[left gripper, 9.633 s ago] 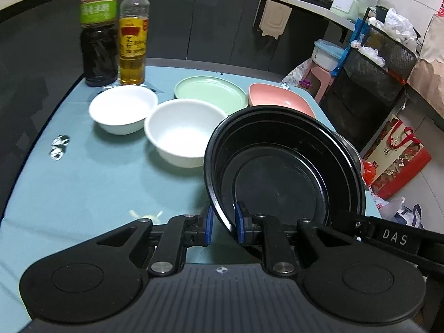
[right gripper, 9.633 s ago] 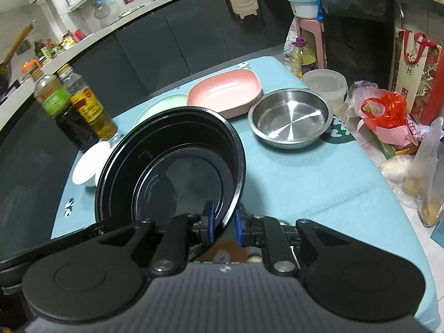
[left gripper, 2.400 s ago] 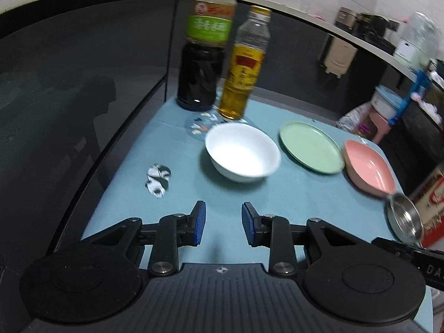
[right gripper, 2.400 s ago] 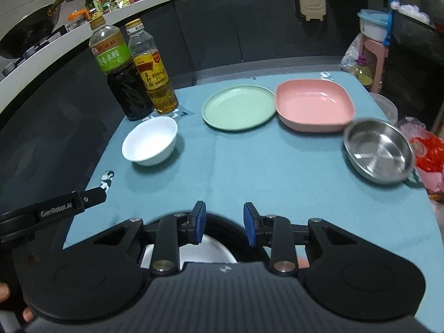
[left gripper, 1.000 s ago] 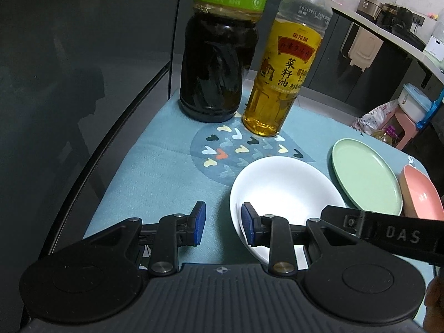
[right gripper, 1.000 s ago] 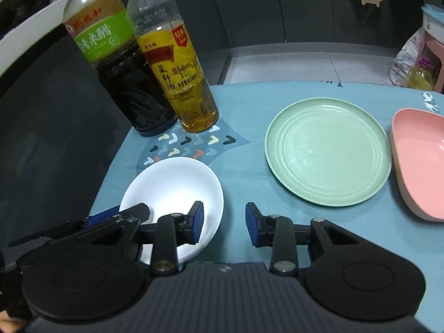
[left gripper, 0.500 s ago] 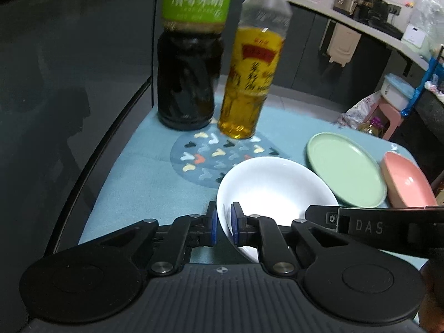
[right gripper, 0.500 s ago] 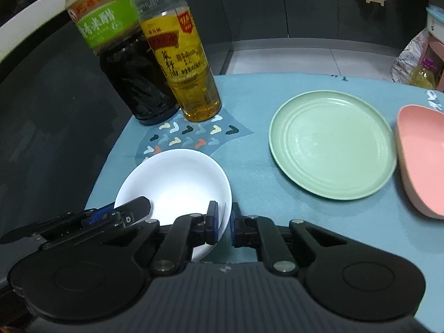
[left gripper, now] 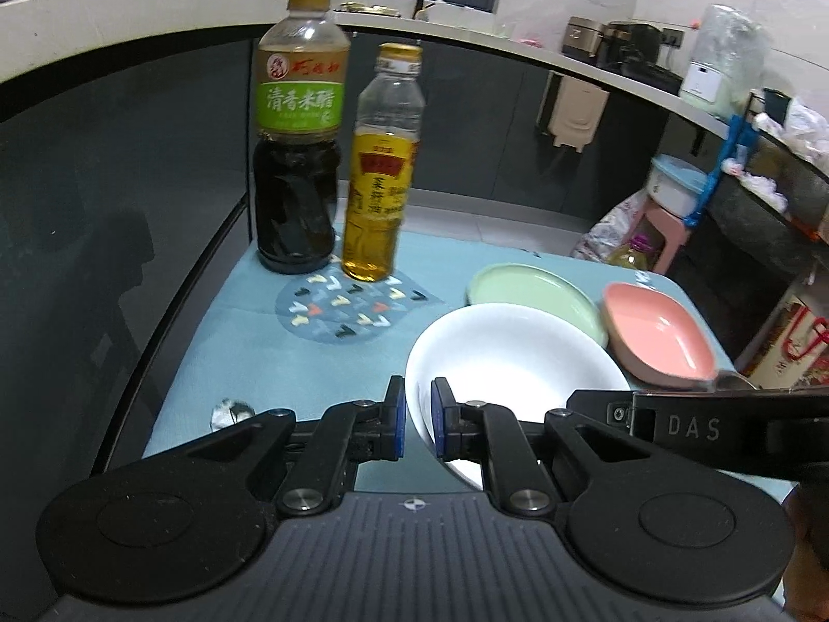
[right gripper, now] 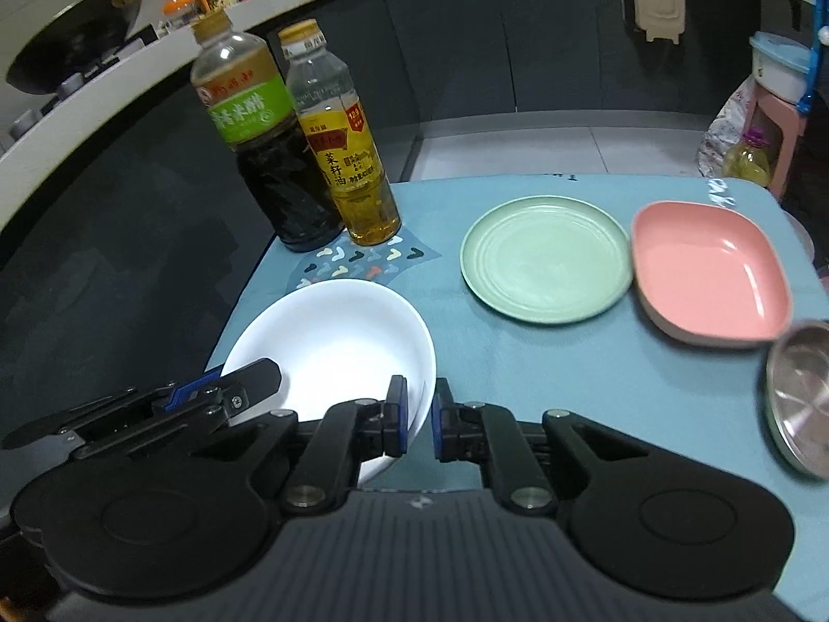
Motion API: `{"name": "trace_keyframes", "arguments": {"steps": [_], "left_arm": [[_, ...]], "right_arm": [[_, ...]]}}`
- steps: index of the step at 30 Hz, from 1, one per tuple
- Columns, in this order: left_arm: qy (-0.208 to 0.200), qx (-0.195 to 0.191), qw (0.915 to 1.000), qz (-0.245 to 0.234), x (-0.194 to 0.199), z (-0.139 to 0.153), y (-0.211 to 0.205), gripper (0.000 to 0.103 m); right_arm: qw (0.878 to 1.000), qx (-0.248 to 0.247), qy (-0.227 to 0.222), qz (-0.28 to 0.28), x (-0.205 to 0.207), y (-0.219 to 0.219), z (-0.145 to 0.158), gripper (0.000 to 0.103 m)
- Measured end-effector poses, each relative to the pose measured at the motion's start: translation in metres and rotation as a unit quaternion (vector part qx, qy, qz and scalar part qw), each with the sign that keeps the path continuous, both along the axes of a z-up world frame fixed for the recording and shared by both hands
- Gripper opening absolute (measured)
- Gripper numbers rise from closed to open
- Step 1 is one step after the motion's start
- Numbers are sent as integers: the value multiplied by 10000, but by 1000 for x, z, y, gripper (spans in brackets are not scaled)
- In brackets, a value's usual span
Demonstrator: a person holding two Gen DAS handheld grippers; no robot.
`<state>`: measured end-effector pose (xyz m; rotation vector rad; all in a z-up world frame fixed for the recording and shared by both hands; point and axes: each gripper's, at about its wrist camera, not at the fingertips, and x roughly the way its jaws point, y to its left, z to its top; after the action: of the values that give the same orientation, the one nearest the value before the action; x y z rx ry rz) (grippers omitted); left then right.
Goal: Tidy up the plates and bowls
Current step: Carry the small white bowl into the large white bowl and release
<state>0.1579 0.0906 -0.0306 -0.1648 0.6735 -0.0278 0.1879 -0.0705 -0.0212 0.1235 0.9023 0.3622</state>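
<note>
A white bowl [left gripper: 513,352] [right gripper: 331,342] hangs above the teal table, gripped from both sides. My left gripper [left gripper: 416,417] is shut on its left rim, and my right gripper [right gripper: 417,417] is shut on its right rim. Each gripper shows in the other's view, the right gripper [left gripper: 694,422] at the right and the left gripper [right gripper: 171,404] at the left. Beyond the bowl lie a green plate [left gripper: 533,290] [right gripper: 546,259] and a pink square dish [left gripper: 655,337] [right gripper: 710,274]. A steel bowl [right gripper: 800,399] sits at the right edge.
A dark vinegar bottle [left gripper: 298,155] [right gripper: 261,155] and an oil bottle [left gripper: 381,176] [right gripper: 339,145] stand at the table's far left, by a patterned round mat [left gripper: 342,311]. Dark cabinets and a counter curve behind. A pink stool [left gripper: 660,228] and bags crowd the floor at the right.
A second ago both grippers stood open around the bowl's rims on the table. They have shut on the rims and lifted the bowl, drawing back from the bottles.
</note>
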Motion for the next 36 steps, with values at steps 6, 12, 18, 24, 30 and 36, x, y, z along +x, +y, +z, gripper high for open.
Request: {"name": "trace_keyframes", "arguments": {"steps": [6,12,18,24,30,36], "left_arm": [[69,-103,9998,-138,-38,5,-15,10],[75,-61,9996,-271,-73,4,-29,10],[300,-76,9988,-374,-92,-9,-38,10],[405,-18,9981,-454,-102,-18,-43,10],[531,11,9976,-448,-104,-27,-44,10],[590,53,9974,-407,-104,-33,-43,10]], "right_arm": [[9999,1,-109,-39,-41,-16,9,7],[9998,25,-148,-87,-78,-27,8,8],[9999,31,15,-161,-100,-36,-5,9],[9996,73,122,-245,-112,-41,-15,9],[9993,69,220,-281,-115,-41,-23,8],[9991,108,325,-263,-116,-41,-29,9]]}}
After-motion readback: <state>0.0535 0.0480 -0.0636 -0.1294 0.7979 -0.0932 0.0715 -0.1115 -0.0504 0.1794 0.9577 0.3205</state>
